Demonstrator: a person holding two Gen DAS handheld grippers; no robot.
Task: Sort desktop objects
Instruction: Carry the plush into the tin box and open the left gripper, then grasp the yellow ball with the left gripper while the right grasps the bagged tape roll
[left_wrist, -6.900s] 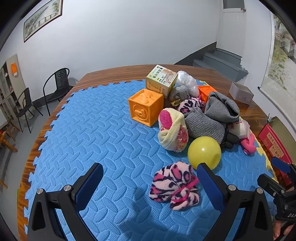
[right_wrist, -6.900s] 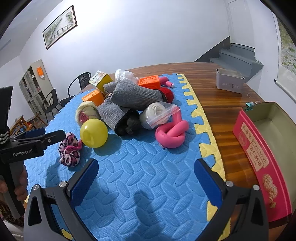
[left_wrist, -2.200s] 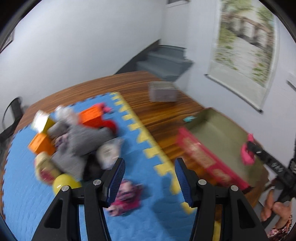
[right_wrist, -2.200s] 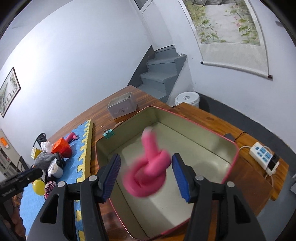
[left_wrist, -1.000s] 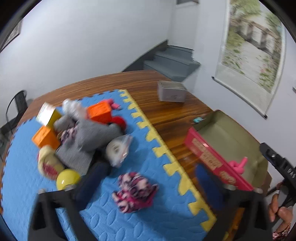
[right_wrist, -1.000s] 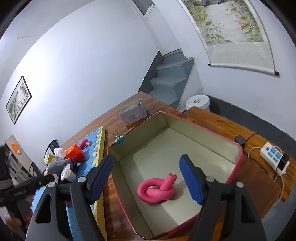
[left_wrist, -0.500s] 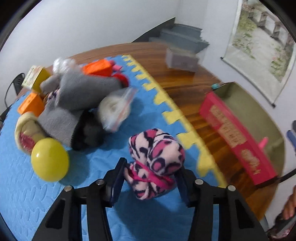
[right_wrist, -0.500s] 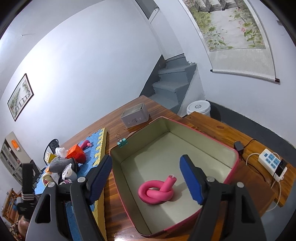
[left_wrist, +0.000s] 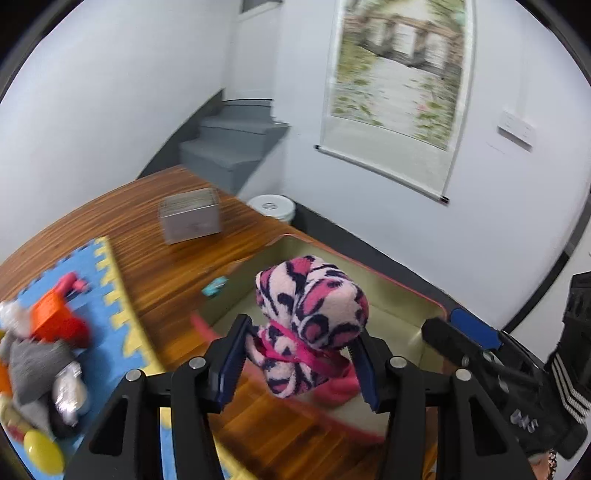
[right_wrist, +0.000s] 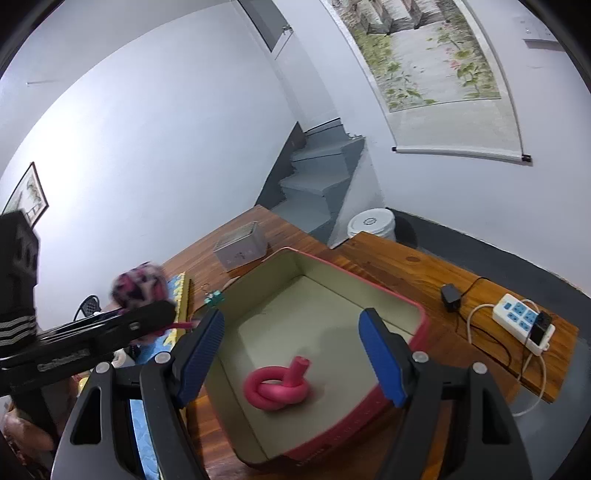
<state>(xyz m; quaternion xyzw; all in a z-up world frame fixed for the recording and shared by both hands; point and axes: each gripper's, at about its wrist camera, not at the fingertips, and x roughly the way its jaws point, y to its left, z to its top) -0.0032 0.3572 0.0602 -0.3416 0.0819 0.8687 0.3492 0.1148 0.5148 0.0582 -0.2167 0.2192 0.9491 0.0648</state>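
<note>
A white-walled room with grey stairs and a hanging scroll painting surrounded the wooden table (right_wrist: 406, 273), whose far side carried a shallow pink-rimmed tin box (right_wrist: 421, 314) with a pale, smooth interior. Over the box's near edge the left gripper (left_wrist: 299, 363) carried a fleecy pink, white and black patterned bundle (left_wrist: 314, 306), tied round the middle with a pink ribbon; its jaws were opening with the soft bundle between the blue ribbed pads, apparently still touching it, though the blur left that uncertain. It was probably held there to drop beside what the box already held: a knotted pink foam tube (right_wrist: 280, 386), round and rubbery, lying on the box floor. The right gripper (right_wrist: 291, 354) hung over the box with jaws apart and nothing between them. On the blue foam mat (left_wrist: 110, 373) at the table's other edge waited grey knitwear, an orange block and a yellow ball (left_wrist: 42, 452).
</note>
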